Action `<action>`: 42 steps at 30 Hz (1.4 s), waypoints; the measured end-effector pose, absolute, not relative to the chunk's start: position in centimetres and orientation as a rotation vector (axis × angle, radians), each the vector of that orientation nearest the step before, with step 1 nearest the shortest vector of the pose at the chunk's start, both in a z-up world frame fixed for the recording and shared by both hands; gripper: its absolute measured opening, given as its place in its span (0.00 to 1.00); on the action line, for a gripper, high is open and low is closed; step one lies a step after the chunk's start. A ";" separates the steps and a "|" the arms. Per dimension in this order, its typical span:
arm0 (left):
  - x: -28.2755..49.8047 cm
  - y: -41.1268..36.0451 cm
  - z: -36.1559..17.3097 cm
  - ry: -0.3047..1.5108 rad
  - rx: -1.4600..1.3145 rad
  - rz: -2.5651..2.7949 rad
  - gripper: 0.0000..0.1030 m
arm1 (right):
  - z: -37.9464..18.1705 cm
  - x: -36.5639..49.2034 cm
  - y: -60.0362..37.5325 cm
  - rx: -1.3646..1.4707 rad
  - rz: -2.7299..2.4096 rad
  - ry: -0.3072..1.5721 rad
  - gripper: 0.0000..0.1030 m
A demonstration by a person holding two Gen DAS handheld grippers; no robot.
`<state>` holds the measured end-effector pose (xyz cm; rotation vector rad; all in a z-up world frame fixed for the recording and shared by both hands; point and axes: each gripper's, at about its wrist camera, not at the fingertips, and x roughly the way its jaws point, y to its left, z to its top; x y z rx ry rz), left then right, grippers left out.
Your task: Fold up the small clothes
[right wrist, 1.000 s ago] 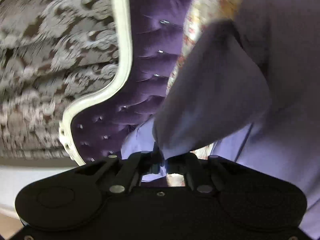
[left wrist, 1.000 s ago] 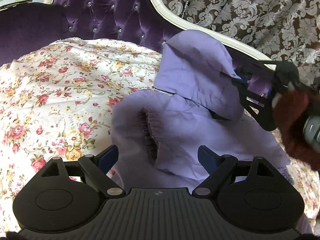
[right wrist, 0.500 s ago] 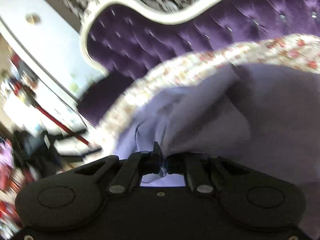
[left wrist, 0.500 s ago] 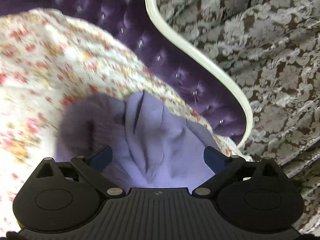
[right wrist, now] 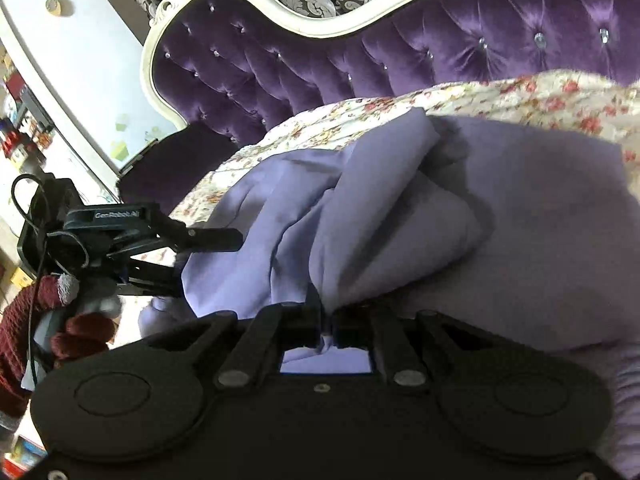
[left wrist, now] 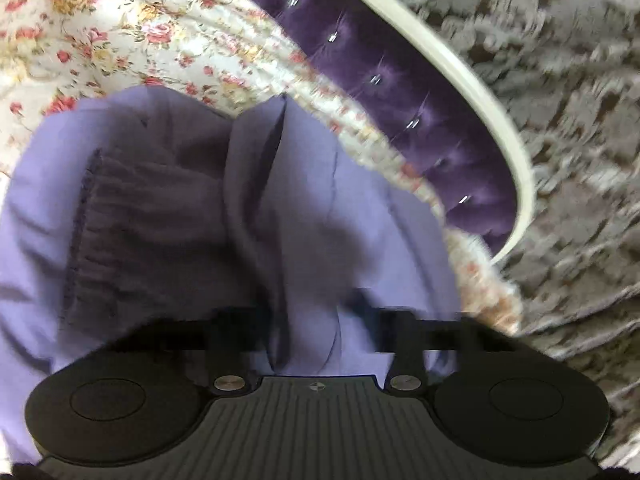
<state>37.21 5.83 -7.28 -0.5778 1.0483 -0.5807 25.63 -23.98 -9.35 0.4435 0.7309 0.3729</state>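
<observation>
Lavender garment (left wrist: 328,216), a small piece of clothing with a dark gathered cuff (left wrist: 104,232), lies on the floral bedspread (left wrist: 120,28) in the left wrist view, bunched into folds just in front of the tufted purple headboard (left wrist: 400,112). Its long axis runs roughly from the camera toward the headboard, and the cuff opening faces left, away from the headboard. The left gripper (left wrist: 308,320) is blurred, its jaws drawn together with a ridge of the lavender cloth pinched between them. Beyond the headboard's white frame hangs a grey patterned curtain (left wrist: 560,120). In the right wrist view the same garment (right wrist: 400,216) spreads across the bedspread (right wrist: 560,96) below the headboard (right wrist: 320,56), stretched mostly left to right, parallel to the headboard, with a thick fold heaped at its middle. The right gripper (right wrist: 328,322) is pressed together on a tuck of the cloth. Farther from the headboard, at the garment's left end, the left gripper (right wrist: 180,256) bites the fabric's edge, held by a hand in a dark red knitted glove (right wrist: 80,332).
</observation>
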 end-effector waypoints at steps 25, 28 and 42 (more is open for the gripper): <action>29.6 4.9 -8.8 0.889 -0.472 -0.583 0.08 | -5.7 22.8 -24.2 0.052 0.193 0.593 0.81; 29.4 5.0 -9.0 0.887 -0.488 -0.582 0.08 | -7.3 26.0 -24.0 0.055 0.175 0.683 0.81; 28.7 6.2 -8.9 0.873 -0.465 -0.566 0.11 | -9.3 25.6 -31.1 0.619 0.310 0.740 0.15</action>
